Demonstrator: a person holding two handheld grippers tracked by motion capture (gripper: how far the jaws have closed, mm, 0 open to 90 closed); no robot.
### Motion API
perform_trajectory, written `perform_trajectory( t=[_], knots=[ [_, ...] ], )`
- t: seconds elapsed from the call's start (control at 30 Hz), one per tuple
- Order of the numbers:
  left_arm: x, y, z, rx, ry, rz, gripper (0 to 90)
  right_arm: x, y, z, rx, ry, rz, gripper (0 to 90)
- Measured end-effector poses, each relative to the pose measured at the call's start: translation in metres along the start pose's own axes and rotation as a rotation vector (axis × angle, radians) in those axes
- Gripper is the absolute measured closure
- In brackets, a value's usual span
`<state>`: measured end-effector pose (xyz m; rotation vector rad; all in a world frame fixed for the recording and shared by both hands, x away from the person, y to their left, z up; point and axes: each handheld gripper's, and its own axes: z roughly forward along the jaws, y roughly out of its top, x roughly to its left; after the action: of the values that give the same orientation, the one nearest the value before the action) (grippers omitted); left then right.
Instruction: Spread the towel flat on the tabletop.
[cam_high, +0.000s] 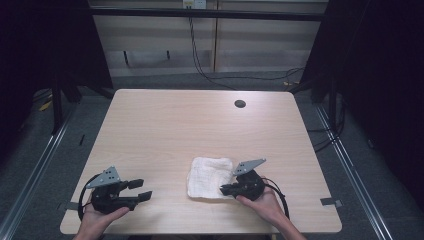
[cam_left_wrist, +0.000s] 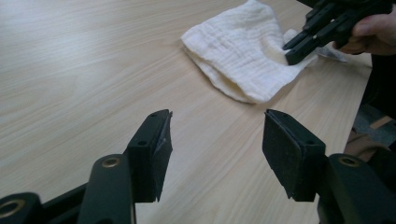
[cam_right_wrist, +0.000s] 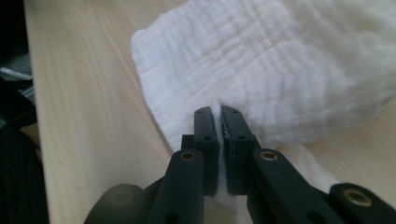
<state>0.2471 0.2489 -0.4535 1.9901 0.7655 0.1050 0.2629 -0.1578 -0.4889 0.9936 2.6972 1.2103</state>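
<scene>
Cloth (cam_high: 210, 177) — a white, folded, waffle-textured piece — lies flat on the desk (cam_high: 200, 125) near its front edge, a little right of centre. The right claw (cam_right_wrist: 219, 116) has its jaws pressed together on a thin fold at the cloth's near right corner, with fabric pinched up between the pads; holding by a corner like this looks meant for lifting or dragging one layer over, probably to fold or unfold it. The left claw (cam_left_wrist: 215, 144) rests well apart from the cloth at the desk's front left, jaws spread with nothing but bare wood between them — seemingly waiting its turn to take another corner.

How many layers the right claw has caught is hard to tell, since the jaws cover the pinched edge. The cloth's far side runs out of the right gripper view. Farther back, a dark round hole (cam_high: 240, 104) sits in the desk near its rear edge, and beyond that cables trail into shadow.
</scene>
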Motion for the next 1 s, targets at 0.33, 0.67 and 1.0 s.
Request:
perform_trajectory(
  t=[0.33,0.67,1.0],
  knots=[
    [-0.021,0.04,0.039,0.063,-0.069,0.11,58.9,0.004,0.005,-0.017,-0.072,-0.045,-0.02,62.9],
    [-0.024,0.061,0.066,0.074,-0.152,0.158,74.5,-0.011,-0.021,-0.066,-0.158,-0.134,0.079,61.6],
    [-0.033,0.041,0.109,0.147,-0.196,0.153,70.6,-0.027,-0.05,-0.081,-0.167,-0.213,0.135,65.9]
  ],
)
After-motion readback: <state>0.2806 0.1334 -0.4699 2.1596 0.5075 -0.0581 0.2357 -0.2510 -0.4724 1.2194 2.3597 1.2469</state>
